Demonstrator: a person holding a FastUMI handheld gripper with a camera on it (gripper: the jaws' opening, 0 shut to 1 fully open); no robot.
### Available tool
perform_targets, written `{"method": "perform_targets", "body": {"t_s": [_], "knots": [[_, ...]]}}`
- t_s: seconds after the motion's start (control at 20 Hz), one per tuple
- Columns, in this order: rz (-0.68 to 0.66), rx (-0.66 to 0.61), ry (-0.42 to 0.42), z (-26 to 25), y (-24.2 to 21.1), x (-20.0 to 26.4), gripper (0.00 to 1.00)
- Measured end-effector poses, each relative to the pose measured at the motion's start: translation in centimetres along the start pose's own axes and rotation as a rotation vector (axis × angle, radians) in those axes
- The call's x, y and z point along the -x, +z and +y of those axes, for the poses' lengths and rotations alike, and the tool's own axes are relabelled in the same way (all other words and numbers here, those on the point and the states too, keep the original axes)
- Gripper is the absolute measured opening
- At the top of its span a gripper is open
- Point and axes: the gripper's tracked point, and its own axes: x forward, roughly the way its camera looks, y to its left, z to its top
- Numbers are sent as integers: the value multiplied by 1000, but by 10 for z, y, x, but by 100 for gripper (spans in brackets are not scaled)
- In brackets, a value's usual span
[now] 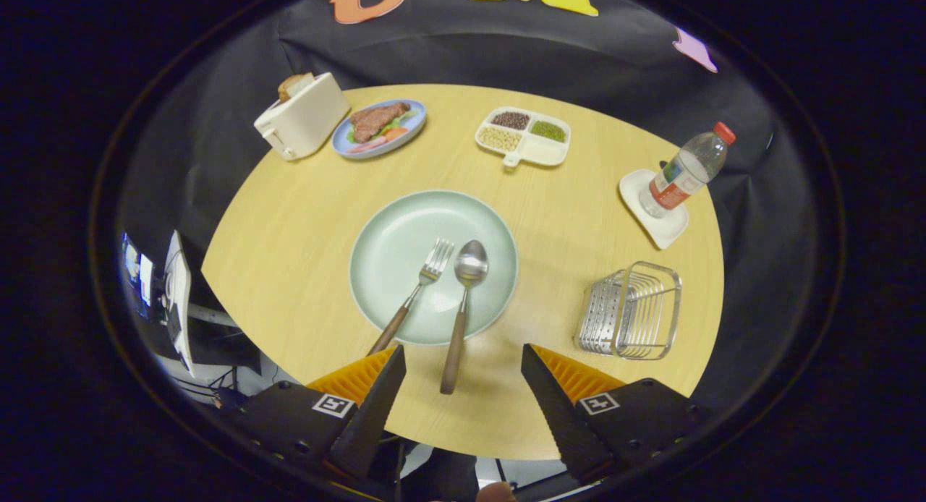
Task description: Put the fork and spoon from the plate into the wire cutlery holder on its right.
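A pale green plate (391, 241) lies in the middle of the round wooden table. On it rest a fork (423, 281) and a spoon (466, 285), both with brown wooden handles pointing toward me over the plate's near rim. The spoon's handle end lies between my fingers; the fork's handle runs to my left fingertip (394, 361). My gripper (463, 357) hovers open above the table's near edge, holding nothing. The wire cutlery holder (631, 312) stands to the right of the plate, just beyond my right finger.
Beyond the plate are a white toaster (304, 115) with bread, a blue plate of food (380, 127) and a white divided dish of beans (524, 135). A water bottle (686, 171) stands on a white coaster at the far right. A monitor stand (177, 299) sits below the table's left side.
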Motion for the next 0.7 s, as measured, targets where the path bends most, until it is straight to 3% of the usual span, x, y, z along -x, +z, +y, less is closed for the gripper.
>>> {"method": "perform_targets", "body": {"t_s": [0.25, 0.4, 0.55, 0.7], "knots": [[99, 7, -22, -3, -10, -34, 96], [136, 20, -24, 0, -16, -53, 78], [173, 11, 19, 8, -19, -62, 72], [187, 10, 40, 14, -20, -63, 44]]}}
